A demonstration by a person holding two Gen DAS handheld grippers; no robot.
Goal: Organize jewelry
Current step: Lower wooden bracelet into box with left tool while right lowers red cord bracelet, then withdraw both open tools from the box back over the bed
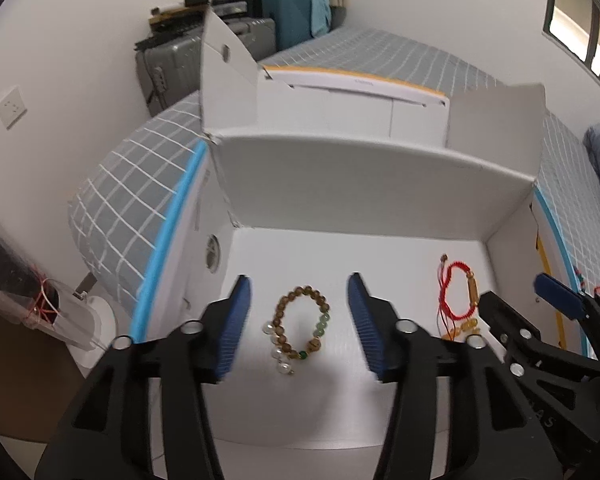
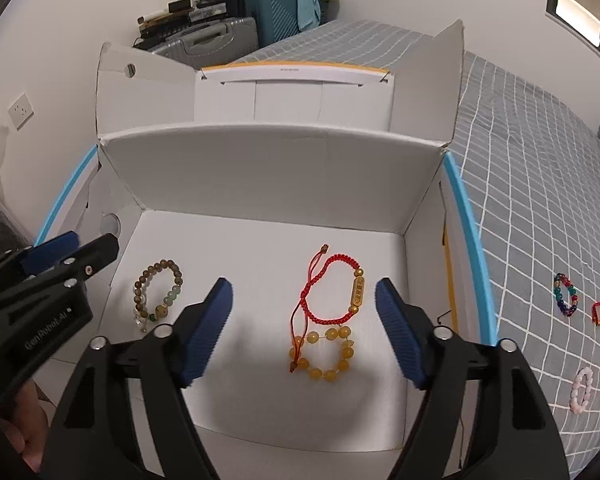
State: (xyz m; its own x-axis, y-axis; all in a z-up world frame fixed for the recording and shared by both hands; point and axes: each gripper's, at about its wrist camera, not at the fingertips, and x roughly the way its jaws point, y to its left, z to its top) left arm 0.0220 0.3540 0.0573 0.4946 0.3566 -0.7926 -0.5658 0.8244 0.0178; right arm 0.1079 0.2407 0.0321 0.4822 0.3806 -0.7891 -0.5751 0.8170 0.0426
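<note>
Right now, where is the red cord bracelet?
Right wrist view: red cord bracelet lies inside the white box, right of centre, touching the yellow bead bracelet nearer the camera.

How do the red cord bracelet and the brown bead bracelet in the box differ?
The red cord bracelet is woven string with a gold tube charm and loose tails; the brown bead bracelet is round beads, some green and white. The red one touches the amber bead bracelet; the brown one lies alone to the left. Both lie flat on the floor of the white box, ungripped.
</note>
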